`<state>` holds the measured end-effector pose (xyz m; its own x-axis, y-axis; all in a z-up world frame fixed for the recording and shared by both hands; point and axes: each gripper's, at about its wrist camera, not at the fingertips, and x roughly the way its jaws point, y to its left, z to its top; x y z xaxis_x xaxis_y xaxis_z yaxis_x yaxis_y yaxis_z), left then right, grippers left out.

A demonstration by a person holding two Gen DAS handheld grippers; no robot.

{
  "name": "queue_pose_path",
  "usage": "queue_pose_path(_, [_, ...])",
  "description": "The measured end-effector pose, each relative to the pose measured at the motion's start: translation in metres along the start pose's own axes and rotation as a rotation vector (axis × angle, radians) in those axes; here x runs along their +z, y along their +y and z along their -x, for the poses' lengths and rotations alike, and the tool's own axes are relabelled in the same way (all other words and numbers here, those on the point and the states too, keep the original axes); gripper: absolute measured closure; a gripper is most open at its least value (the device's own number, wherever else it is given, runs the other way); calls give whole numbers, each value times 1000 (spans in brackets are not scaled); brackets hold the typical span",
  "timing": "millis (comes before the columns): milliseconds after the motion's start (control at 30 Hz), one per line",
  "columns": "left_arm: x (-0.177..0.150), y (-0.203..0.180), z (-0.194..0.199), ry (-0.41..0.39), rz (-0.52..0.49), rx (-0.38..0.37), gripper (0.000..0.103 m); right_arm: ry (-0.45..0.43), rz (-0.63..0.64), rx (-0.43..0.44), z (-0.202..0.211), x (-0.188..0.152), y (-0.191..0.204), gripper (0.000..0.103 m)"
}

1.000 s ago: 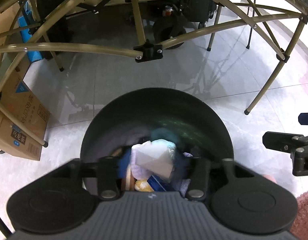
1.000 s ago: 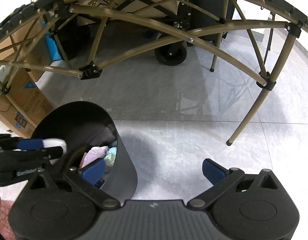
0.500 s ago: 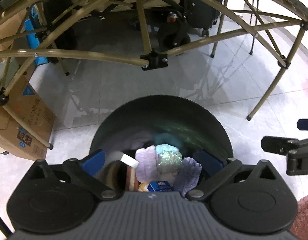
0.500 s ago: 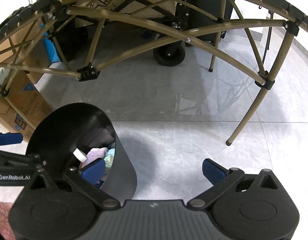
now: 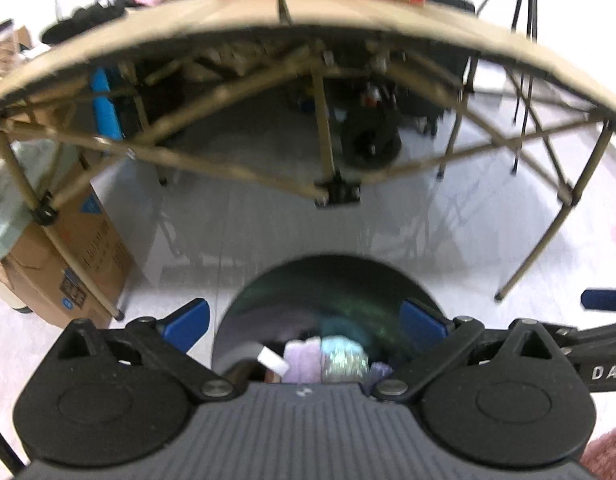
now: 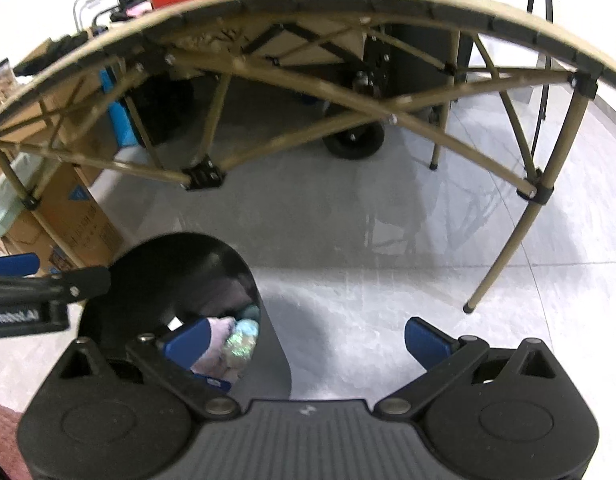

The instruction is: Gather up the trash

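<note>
left tool (image 5: 304, 322) wide, empty, over the trash bin (image 5: 328, 280)

Both claws (image 5: 304, 322) (image 6: 306, 338) wide apart, empty.

Wide-open, empty left gripper (image 5: 304, 322) above black bin (image 5: 328, 280) of crumpled trash (image 5: 324, 362), folding table (image 5: 308, 28) beyond

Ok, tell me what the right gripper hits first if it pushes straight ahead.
Probably bare floor: the open right gripper points down just beside the black bin, whose wall sits close on its left.
</note>
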<state>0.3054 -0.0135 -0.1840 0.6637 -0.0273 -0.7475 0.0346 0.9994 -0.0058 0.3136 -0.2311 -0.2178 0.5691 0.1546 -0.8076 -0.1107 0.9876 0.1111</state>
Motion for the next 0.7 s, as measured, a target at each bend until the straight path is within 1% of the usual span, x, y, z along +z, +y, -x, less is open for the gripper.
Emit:
queue_pose_path(133, [4, 9, 29, -72, 46, 16, 0, -63, -7, 24, 22, 3, 4, 0])
queue_pose_path(267, [7, 19, 61, -108, 72, 60, 0, -139, -25, 53, 56, 7, 9, 0])
queue_pose_path(433, [6, 34, 115, -175, 89, 47, 0, -234, 11, 76, 112, 5, 16, 0])
queue_pose_path(567, [-7, 40, 161, -216, 70, 45, 0, -282, 54, 98, 159, -6, 23, 0])
queue_pose_path(700, [-30, 42, 200, -234, 59, 31, 0, -312, 82, 117, 201, -28, 29, 0])
